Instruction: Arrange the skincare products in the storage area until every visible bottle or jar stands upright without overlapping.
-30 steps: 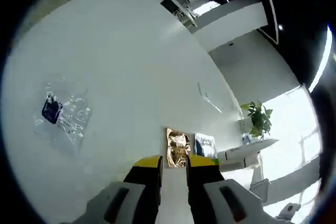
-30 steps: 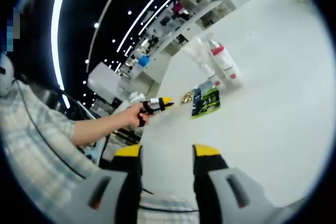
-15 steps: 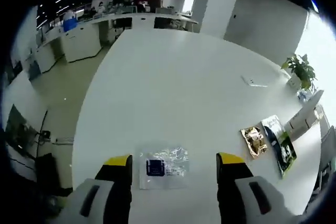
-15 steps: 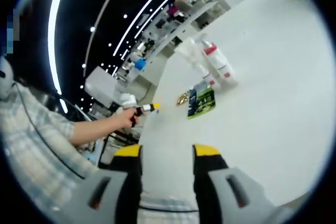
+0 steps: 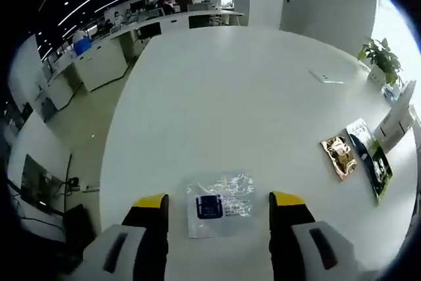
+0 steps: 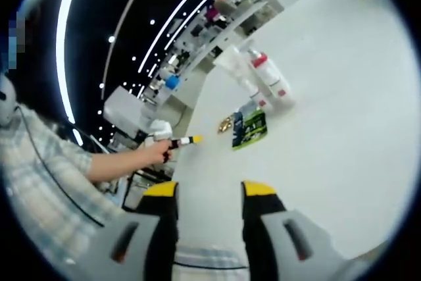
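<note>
You held the left gripper (image 5: pixel 218 203) low over the white table (image 5: pixel 217 90), its yellow-tipped jaws spread wide apart with nothing between the pads. Just beyond those tips, and lying in the gap between them, was a clear plastic sachet (image 5: pixel 220 204) with a dark blue square inside, flat on the table. Farther from the sachet, toward the table's right edge in the left gripper view, a gold foil packet (image 5: pixel 339 156) lay flat, and just beside it on the outer side a green-and-black packet (image 5: pixel 372 161) lay flat as well; whether the two touched could not be told. Well past them, a small pale flat item (image 5: pixel 326 77) rested alone on the table, and a potted plant (image 5: pixel 381 58) stood at the far edge.

In the right gripper view, your right gripper (image 6: pixel 209 192) was lifted above the table (image 6: pixel 329 116), its jaws parted and gripping nothing. Beyond its tips, the green-and-black packet (image 6: pixel 248 129) lay flat with the gold foil packet (image 6: pixel 225 123) just beside it. Past the packets stood a white bottle with a red cap (image 6: pixel 270 78), and next to it a clear tube (image 6: pixel 238 70), both tilted in that view. Off to the side of the packets, your left hand (image 6: pixel 158 151) held the left gripper (image 6: pixel 189 140) out over the table's edge, your checked sleeve (image 6: pixel 39 182) nearer the camera.
</note>
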The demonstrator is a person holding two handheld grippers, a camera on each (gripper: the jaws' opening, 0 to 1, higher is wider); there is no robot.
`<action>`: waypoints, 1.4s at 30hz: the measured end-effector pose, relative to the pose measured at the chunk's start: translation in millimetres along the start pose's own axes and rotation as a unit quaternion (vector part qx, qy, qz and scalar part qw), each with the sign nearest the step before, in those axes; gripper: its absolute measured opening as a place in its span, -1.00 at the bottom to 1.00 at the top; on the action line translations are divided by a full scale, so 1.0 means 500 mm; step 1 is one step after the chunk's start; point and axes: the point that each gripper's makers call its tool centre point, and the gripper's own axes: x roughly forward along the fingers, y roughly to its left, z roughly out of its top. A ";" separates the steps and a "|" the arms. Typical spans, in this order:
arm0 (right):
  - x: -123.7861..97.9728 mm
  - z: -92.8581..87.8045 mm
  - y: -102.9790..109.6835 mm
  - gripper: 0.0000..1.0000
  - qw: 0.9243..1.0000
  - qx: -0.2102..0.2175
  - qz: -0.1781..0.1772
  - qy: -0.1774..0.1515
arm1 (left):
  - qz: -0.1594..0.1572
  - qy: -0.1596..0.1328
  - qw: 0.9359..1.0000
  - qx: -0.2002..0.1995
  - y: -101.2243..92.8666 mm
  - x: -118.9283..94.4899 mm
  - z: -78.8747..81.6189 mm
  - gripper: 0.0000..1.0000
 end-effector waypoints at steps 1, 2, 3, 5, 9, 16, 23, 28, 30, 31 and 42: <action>0.002 0.001 0.001 -0.28 1.000 -0.001 0.001 0.001 | -0.003 0.004 1.000 -0.002 -0.004 -0.005 -0.004 -0.18; 0.004 0.001 0.003 -0.28 1.000 -0.003 0.004 0.003 | -0.005 0.002 1.000 -0.001 -0.005 -0.005 -0.002 -0.17; 0.006 0.000 0.005 -0.28 1.000 -0.006 0.005 0.004 | -0.003 0.003 1.000 -0.002 -0.006 -0.005 -0.003 -0.17; 0.009 -0.002 0.007 -0.28 1.000 -0.007 0.006 0.007 | -0.007 0.010 1.000 -0.002 -0.010 -0.008 -0.005 -0.17; 0.009 -0.009 0.013 -0.28 1.000 -0.011 0.014 0.015 | -0.018 0.011 0.999 -0.038 -0.019 -0.018 -0.009 -0.18; -0.006 -0.008 0.018 -0.28 1.000 -0.017 0.018 0.016 | -0.031 -0.005 0.999 -0.041 -0.040 -0.042 -0.003 -0.18; -0.003 -0.021 0.032 -0.28 0.999 -0.019 0.033 0.013 | -0.050 -0.029 0.998 -0.024 -0.066 -0.100 -0.004 -0.18; 0.009 -0.029 0.061 -0.28 0.998 -0.033 0.053 0.021 | -0.069 -0.043 0.997 -0.015 -0.102 -0.152 -0.032 -0.18; 0.014 -0.027 0.067 -0.28 0.997 -0.037 0.058 0.022 | -0.081 -0.046 0.995 -0.021 -0.120 -0.171 -0.048 -0.18; 0.017 -0.026 0.071 -0.28 0.997 -0.040 0.062 0.021 | -0.089 -0.046 0.995 -0.025 -0.134 -0.183 -0.059 -0.18; 0.065 -0.049 0.118 -0.29 0.994 -0.031 0.102 0.029 | -0.153 -0.052 0.987 0.018 -0.243 -0.271 -0.124 -0.18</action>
